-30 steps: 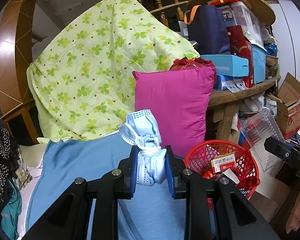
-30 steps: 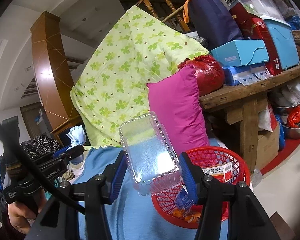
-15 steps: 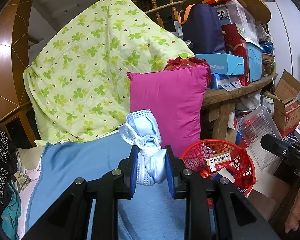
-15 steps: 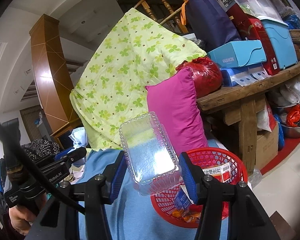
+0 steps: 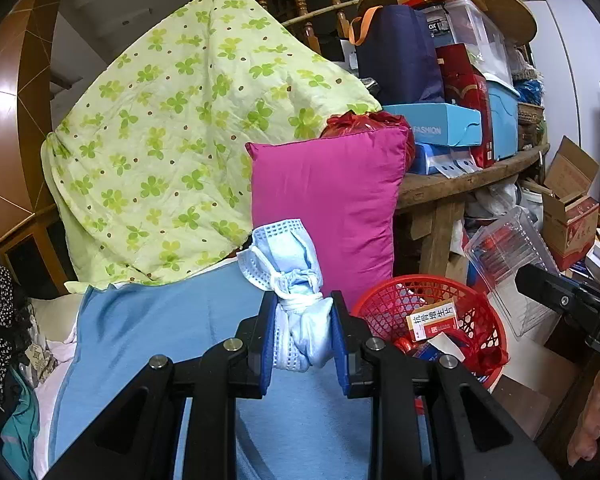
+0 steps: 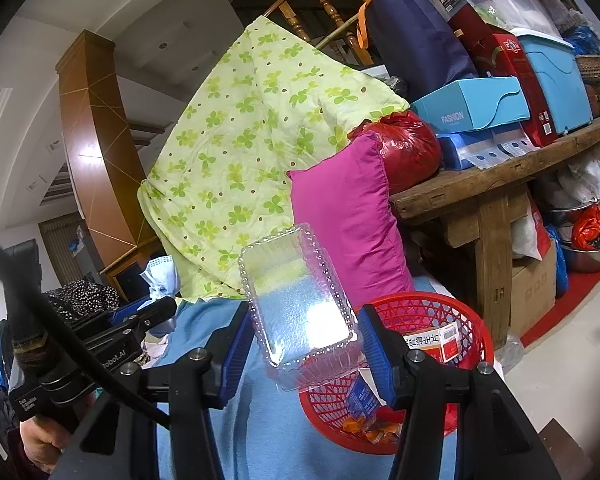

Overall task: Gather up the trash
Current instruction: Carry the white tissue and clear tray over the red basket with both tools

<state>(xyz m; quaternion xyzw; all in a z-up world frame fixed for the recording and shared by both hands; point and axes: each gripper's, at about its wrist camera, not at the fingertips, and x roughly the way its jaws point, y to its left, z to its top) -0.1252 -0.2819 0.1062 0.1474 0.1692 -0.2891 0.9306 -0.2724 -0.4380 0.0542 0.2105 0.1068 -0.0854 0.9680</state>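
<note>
My left gripper (image 5: 302, 322) is shut on a crumpled light-blue face mask (image 5: 288, 264), which sticks up above the blue pads over the blue sheet (image 5: 160, 320). A red mesh basket (image 5: 476, 312) with a medicine box and scraps sits lower right of it. My right gripper (image 6: 300, 344) is shut on a clear plastic clamshell tray (image 6: 296, 300), held tilted just left of and above the red basket (image 6: 472, 320). In the right wrist view the left gripper (image 6: 148, 308) with the mask (image 6: 160, 276) shows at the left; in the left wrist view the tray (image 5: 508, 256) and right gripper's finger (image 5: 560, 300) show at the right.
A magenta pillow (image 5: 332, 200) and a green clover quilt (image 5: 180, 140) stand behind the sheet. A wooden table (image 6: 500, 184) piled with boxes and bags rises right of the basket, with cartons and bowls beneath. A person's hand (image 6: 44, 440) grips the left tool's handle.
The left gripper with the mask has shifted slightly, so the pillow and basket sit a little further left in its view. The right gripper and the tray have stayed put.
</note>
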